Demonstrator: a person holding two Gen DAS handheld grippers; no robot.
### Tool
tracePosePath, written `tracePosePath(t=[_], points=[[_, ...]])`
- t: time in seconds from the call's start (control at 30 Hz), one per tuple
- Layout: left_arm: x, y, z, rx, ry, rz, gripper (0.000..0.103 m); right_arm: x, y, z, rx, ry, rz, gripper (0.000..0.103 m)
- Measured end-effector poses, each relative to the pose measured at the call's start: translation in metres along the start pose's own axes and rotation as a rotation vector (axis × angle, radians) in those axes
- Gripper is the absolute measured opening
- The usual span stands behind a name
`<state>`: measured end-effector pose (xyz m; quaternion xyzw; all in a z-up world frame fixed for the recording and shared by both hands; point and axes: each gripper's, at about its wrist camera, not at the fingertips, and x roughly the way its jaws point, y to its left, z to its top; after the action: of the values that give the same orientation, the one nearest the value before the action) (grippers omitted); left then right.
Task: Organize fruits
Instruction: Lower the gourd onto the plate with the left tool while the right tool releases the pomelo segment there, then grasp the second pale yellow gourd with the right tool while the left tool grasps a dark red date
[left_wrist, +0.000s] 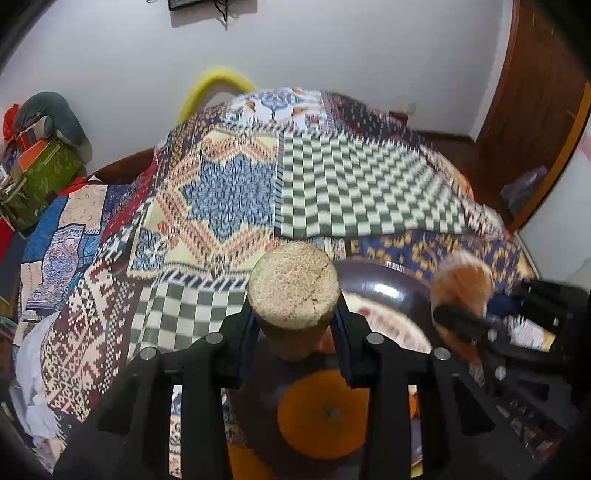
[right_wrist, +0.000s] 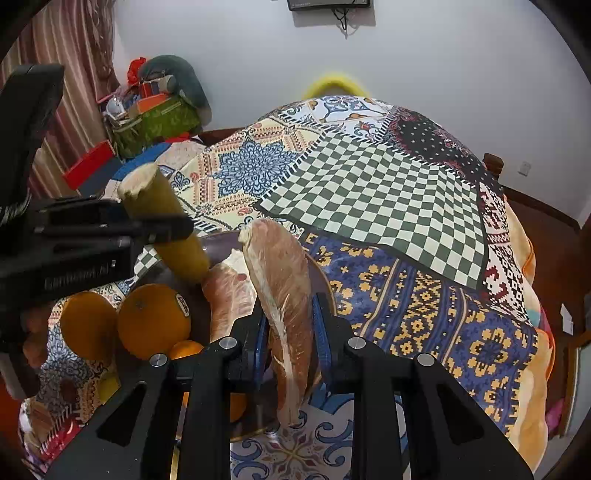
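Oranges (right_wrist: 153, 321), one stickered, text unreadable

My two wrist cameras ride just behind my fingers, angled steeply down, close over the dark bowl (left_wrist: 373, 284) on the patchwork-covered bed (right_wrist: 373, 192); both share bowl, quilt, white wall.
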<state>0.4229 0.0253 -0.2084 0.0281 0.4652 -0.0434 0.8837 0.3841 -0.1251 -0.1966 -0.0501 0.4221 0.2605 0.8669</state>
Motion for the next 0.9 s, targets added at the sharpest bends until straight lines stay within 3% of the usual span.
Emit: tracePosePath(t=[0.17, 0.5, 0.73, 0.9], points=[[-0.015, 0.005, -0.009, -0.006, -0.031, -0.011, 0.037, 0.002, 0.005, -0.001, -0.013, 0.009, 0.001, 0.02], [-0.035, 0.023, -0.034, -0.012, -0.021, -0.027, 0.041, 0.003, 0.012, -0.002, -0.048, 0.024, -0.013, 0.02], [-0.046, 0.019, -0.056, 0.063, -0.039, 0.029, 0.041, -0.006, 0.012, -0.008, -0.041, 0.017, -0.015, 0.02], [-0.049, 0.022, -0.062, 0.057, -0.033, 0.016, 0.039, -0.011, 0.014, -0.01, -0.041, 0.017, -0.021, 0.02]])
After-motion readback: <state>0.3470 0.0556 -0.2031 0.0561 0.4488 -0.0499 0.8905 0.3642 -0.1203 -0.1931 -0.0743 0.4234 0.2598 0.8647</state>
